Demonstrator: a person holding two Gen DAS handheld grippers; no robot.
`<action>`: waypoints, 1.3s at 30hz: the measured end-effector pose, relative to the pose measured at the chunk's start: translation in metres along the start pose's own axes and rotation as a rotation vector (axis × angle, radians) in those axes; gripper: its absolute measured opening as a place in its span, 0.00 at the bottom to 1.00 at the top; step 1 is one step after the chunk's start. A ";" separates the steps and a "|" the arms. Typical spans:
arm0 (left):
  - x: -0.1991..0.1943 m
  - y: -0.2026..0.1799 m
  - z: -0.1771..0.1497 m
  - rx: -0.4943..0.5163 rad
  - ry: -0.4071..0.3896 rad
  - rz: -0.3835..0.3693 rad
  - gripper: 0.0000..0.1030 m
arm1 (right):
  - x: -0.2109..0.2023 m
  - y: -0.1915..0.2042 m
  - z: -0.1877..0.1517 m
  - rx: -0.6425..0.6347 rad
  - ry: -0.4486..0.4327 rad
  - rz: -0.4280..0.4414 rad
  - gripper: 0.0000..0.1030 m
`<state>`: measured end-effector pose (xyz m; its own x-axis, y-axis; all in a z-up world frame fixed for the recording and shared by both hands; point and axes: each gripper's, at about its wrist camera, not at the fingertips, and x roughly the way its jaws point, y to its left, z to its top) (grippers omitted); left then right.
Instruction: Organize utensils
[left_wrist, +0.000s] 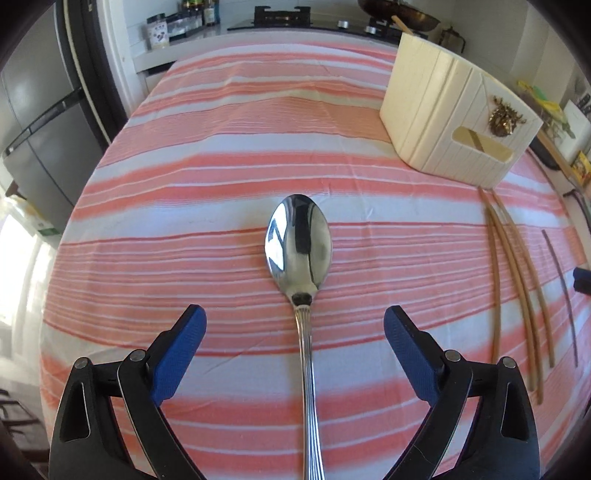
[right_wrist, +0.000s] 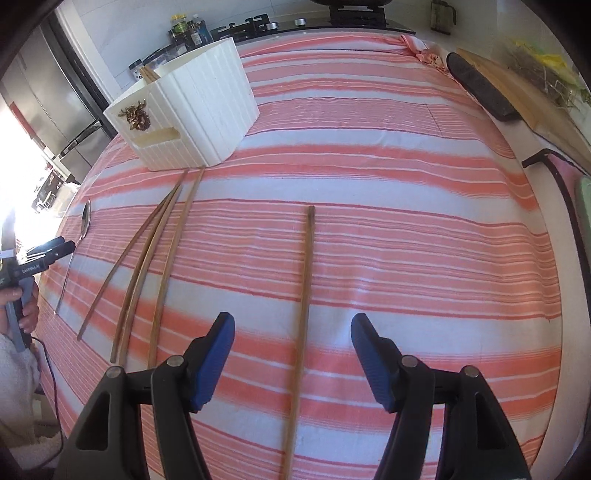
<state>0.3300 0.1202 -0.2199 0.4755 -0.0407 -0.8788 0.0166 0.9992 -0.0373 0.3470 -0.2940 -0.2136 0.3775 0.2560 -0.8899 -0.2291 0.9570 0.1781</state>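
A shiny metal spoon lies bowl up on the striped cloth, its handle running back between the blue fingers of my left gripper, which is open and does not touch it. My right gripper is open too, with a single wooden chopstick lying lengthwise between its fingers, untouched. Several more chopsticks lie loose to its left. Behind them stands a white ribbed utensil holder with chopstick ends sticking out. At the far left of the right wrist view are the spoon and the left gripper.
A striped pink and white cloth covers the table. A dark flat tool and a wooden board lie along the right edge. A stove and jars stand behind, with a fridge at the left. A person's hand holds the left gripper.
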 end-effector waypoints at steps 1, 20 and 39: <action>0.005 -0.001 0.003 0.006 0.008 0.011 0.94 | 0.004 0.002 0.005 -0.006 0.008 -0.003 0.65; 0.015 -0.012 0.039 0.012 0.005 0.012 0.40 | 0.043 0.007 0.073 -0.002 -0.017 -0.060 0.06; -0.156 -0.024 0.017 0.022 -0.347 -0.166 0.40 | -0.152 0.053 0.026 -0.092 -0.503 0.063 0.06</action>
<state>0.2703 0.1028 -0.0744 0.7339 -0.2027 -0.6483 0.1361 0.9790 -0.1520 0.3011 -0.2784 -0.0582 0.7403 0.3682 -0.5625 -0.3343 0.9275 0.1672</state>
